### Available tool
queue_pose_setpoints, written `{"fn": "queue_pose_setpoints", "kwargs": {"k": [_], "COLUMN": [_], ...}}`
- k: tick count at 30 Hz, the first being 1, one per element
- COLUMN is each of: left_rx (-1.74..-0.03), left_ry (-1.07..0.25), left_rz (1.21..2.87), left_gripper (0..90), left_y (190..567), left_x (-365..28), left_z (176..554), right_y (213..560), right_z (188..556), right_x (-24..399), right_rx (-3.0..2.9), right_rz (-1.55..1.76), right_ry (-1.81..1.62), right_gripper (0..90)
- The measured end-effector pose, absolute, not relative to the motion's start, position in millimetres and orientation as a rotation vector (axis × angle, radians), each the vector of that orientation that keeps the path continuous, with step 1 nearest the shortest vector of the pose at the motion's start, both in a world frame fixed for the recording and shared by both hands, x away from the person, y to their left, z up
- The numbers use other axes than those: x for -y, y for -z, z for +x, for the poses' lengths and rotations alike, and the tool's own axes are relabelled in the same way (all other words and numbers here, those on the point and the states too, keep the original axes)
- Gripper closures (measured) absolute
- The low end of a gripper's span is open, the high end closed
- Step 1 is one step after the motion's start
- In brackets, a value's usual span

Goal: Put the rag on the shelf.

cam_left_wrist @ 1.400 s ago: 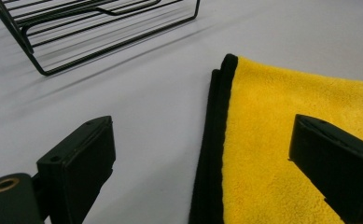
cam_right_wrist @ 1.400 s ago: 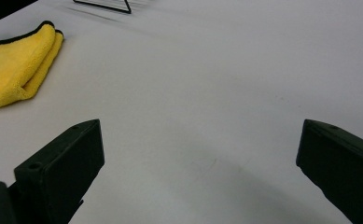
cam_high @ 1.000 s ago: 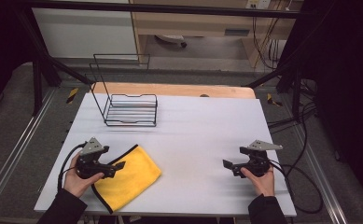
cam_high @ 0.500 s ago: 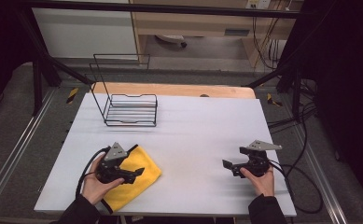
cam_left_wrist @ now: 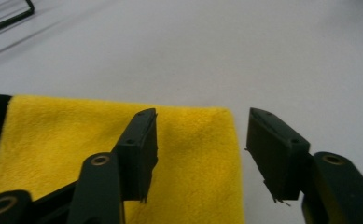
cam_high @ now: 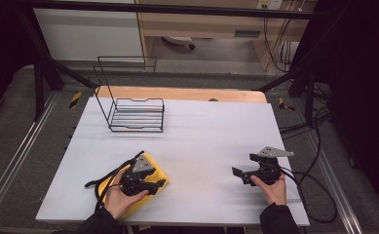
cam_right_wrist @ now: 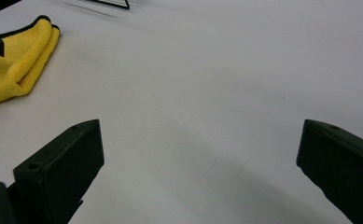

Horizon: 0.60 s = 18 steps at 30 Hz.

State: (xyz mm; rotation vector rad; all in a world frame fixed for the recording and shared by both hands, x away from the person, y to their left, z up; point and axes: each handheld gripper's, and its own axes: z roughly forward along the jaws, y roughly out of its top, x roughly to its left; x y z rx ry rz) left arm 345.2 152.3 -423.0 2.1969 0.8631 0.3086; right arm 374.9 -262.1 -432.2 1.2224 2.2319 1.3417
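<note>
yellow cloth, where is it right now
In the high view the yellow cloth lies on the white table near its front left, under the open left gripper, well in front of the wire rack.

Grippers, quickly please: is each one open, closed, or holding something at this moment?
Left gripper: open, holding nothing, over the yellow cloth.
Right gripper: open wide, holding nothing, above the white table.

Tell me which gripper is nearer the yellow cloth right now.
Left. The left gripper is directly over the yellow cloth, jaws open above it. The right gripper is well off to the cloth's right, over bare table.
</note>
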Motion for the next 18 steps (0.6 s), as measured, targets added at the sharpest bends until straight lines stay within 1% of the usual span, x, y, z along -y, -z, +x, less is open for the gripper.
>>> {"fn": "queue_pose_setpoints", "kwargs": {"k": [3, 4, 6, 7, 10, 13, 18], "left_rx": [-0.85, -0.847, -0.845, -0.843, -0.852, -0.864, -0.896], "left_ry": [-0.317, -0.313, -0.303, -0.302, -0.297, -0.306, -0.332], "left_rz": [2.223, 2.228, 2.232, 2.237, 2.256, 2.261, 2.255], "left_gripper": [50.7, 50.7, 55.7, 59.7, 62.5, 63.4, 69.2], "left_y": [425.1, 425.8, 427.7, 428.8, 433.9, 438.7, 441.8], "left_x": [-144.2, -142.4, -139.3, -138.1, -135.1, -133.0, -130.6], "left_z": [342.2, 341.4, 340.3, 340.0, 341.2, 342.1, 342.3], "right_y": [432.4, 432.4, 432.3, 432.3, 432.4, 432.7, 433.2], "right_z": [374.9, 374.8, 374.8, 375.1, 375.1, 375.2, 375.7], "right_x": [261.9, 261.8, 262.0, 262.3, 261.9, 261.5, 261.3], "right_rx": [-2.236, -2.237, -2.238, -2.237, -2.239, -2.24, -2.24], "right_rz": [1.22, 1.223, 1.22, 1.219, 1.224, 1.228, 1.22], "right_ry": [-1.337, -1.335, -1.334, -1.334, -1.335, -1.334, -1.332], "right_gripper": [1.2, 1.2, 1.2, 1.2, 1.2, 1.2, 1.2]}}
